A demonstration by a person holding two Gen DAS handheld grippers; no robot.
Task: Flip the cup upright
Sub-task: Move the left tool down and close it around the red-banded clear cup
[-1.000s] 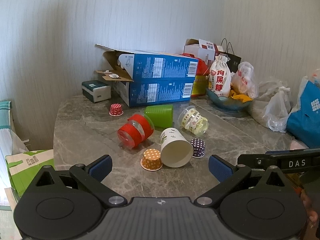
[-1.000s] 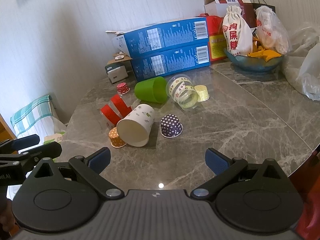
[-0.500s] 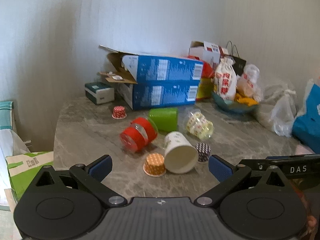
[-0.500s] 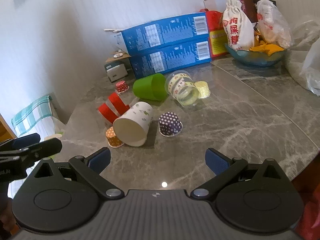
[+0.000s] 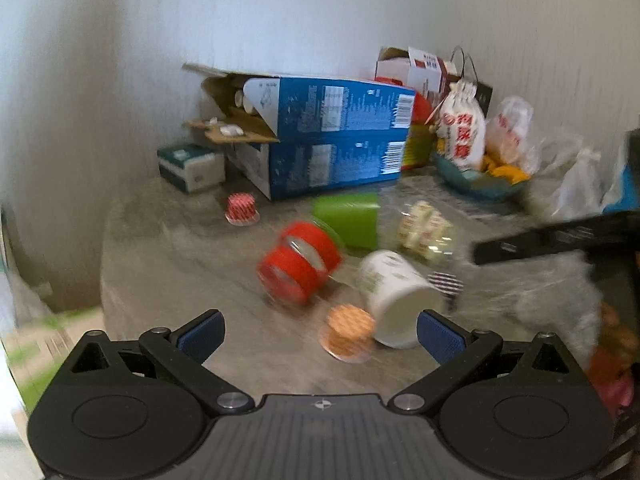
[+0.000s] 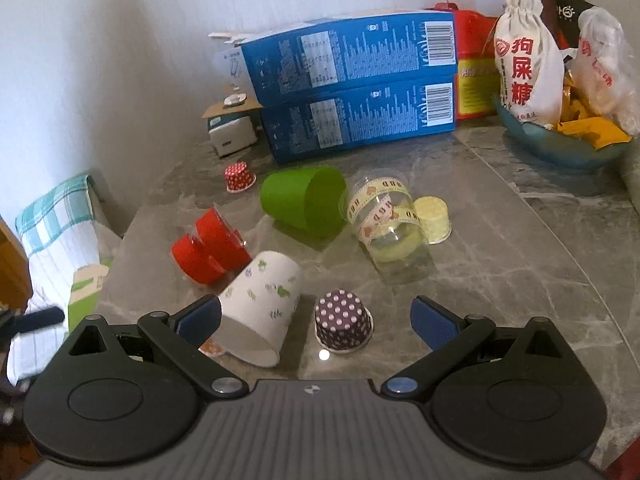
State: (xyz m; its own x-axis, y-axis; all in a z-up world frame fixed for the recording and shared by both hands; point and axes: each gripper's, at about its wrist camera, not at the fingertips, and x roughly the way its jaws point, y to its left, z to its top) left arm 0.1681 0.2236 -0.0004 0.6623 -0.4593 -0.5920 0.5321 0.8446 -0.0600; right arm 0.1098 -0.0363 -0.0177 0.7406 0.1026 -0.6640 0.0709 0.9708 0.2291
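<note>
Several cups lie on a grey marble table [image 6: 500, 248]. A white paper cup [image 6: 262, 302] [image 5: 394, 300] lies on its side, mouth toward me. A green cup [image 6: 302, 202] [image 5: 350, 218], a red-banded clear cup [image 6: 210, 250] [image 5: 300, 262] and a clear taped cup [image 6: 384, 220] also lie on their sides. A purple dotted cup [image 6: 343, 325] stands mouth down. My right gripper [image 6: 316, 320] is open just in front of the white and purple cups. My left gripper [image 5: 320, 334] is open and empty; its view is blurred.
Small orange [image 5: 350, 332], red dotted [image 6: 239, 177] and yellow [image 6: 432, 218] cups stand mouth down. Two stacked blue boxes [image 6: 352, 84], a blue bowl [image 6: 560, 144] with a cloth bag [image 6: 524, 64] and plastic bags line the back. The table edge curves at right.
The right gripper has moved forward and down toward the white and purple cups. The left gripper is moving, tilting its view and blurring it. Both grippers stay open.
</note>
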